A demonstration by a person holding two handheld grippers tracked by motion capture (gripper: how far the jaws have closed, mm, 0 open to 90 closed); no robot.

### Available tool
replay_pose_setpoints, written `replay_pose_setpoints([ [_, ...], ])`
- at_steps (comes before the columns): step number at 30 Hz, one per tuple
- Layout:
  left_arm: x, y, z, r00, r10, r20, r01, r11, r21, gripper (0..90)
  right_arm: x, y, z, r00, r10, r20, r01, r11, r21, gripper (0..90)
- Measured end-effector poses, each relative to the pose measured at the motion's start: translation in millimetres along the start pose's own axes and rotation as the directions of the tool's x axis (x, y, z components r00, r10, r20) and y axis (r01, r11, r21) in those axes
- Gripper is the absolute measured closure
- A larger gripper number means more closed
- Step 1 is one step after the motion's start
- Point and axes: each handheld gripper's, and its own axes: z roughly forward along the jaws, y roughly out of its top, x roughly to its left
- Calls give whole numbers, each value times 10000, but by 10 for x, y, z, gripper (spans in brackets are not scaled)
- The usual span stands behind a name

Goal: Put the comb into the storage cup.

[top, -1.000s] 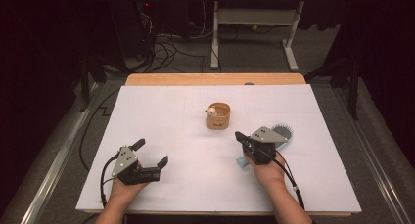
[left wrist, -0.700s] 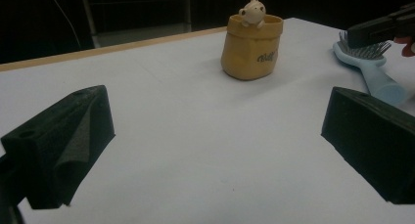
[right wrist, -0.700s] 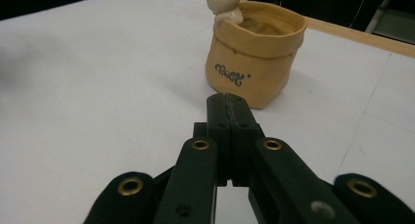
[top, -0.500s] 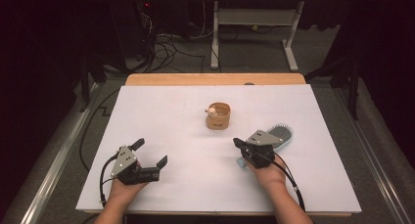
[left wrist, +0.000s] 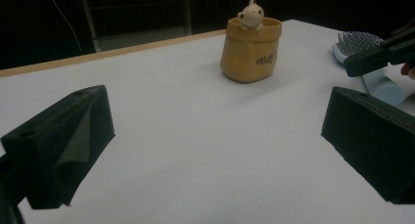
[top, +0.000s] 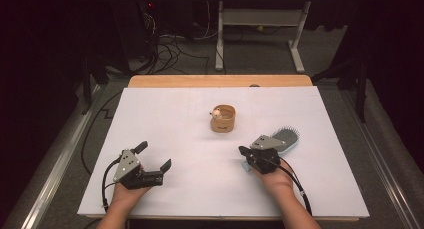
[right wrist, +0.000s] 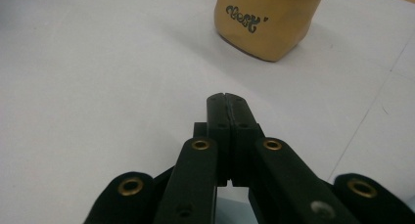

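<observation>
Two hand-held grippers rest low over a white table (top: 175, 119), one in each of a person's hands, seen from above. The left gripper (top: 153, 157) sits near the front left of the table with its two black jaws spread wide apart and nothing between them; in the left gripper view its own jaws frame bare white surface. The right gripper (top: 242, 150) sits toward the front right, and in the right gripper view its jaws are pressed flat together, holding nothing. Just behind and beside the right gripper lies a light blue hairbrush (top: 286, 138), bristles up, its handle partly hidden under the gripper. Near the middle of the table stands a small tan sack-shaped pot (top: 223, 119) with dark lettering on its side, upright, with a little pale animal figure (left wrist: 251, 14) peeking over its rim. Behind the table, cables and a metal frame lie in darkness.
</observation>
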Motion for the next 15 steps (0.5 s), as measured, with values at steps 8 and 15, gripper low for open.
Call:
replay_pose_setpoints([
  [8,-1,3,-4,10000,-2,11,2,10000,-39,1,-15,-50,-35,10000,9,5,-9,9997,253,900],
  [15,0,2,-5,10000,-7,31,7,10000,-38,1,0,-74,-55,9994,-342,48,337,9969,714,900],
])
